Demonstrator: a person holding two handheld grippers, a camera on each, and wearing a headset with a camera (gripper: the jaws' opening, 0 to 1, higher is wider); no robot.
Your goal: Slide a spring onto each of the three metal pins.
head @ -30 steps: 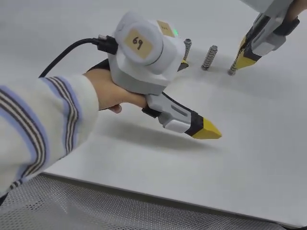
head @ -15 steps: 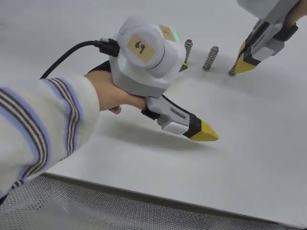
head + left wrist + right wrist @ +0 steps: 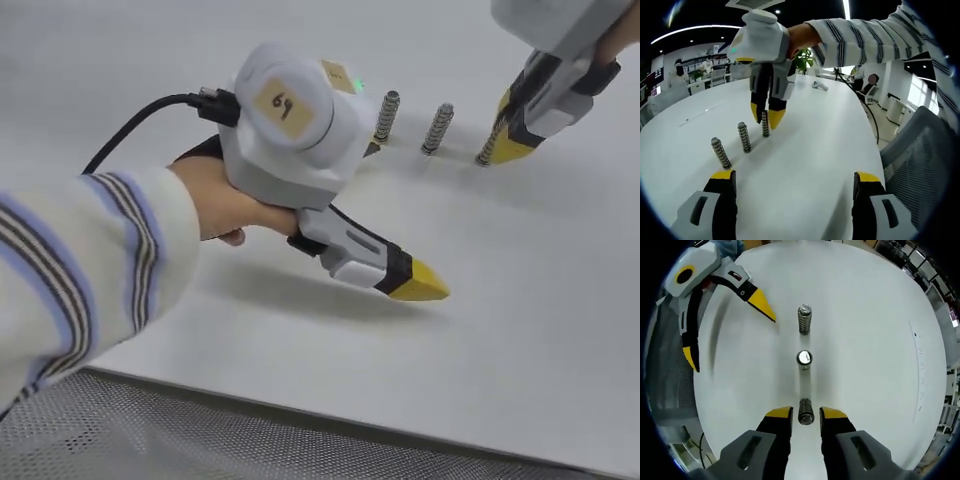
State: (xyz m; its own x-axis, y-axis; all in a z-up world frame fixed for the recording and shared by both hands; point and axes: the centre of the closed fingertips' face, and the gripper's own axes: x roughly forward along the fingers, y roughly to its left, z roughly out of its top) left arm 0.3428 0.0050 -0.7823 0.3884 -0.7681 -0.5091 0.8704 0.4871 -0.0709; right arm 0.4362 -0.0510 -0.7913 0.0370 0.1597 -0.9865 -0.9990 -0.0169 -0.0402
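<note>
On the table [image 3: 520,300], three springs [image 3: 436,128] cover pins [image 3: 804,358]; right tongs [image 3: 806,415] loosely straddle one, left tongs [image 3: 795,176] released.

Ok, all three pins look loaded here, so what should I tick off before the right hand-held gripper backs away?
1. End spring on its pin, between the right hand-held gripper tips: ok.
2. Middle spring on its pin: ok.
3. Other end spring on its pin: ok.
4. Right jaws not clamping: a slim gap shows on each side of the spring: ok.
5. Left hand-held gripper open, off to the side of the row: ok.
6. Every spring seated fully down to the table: cannot tell.
</note>
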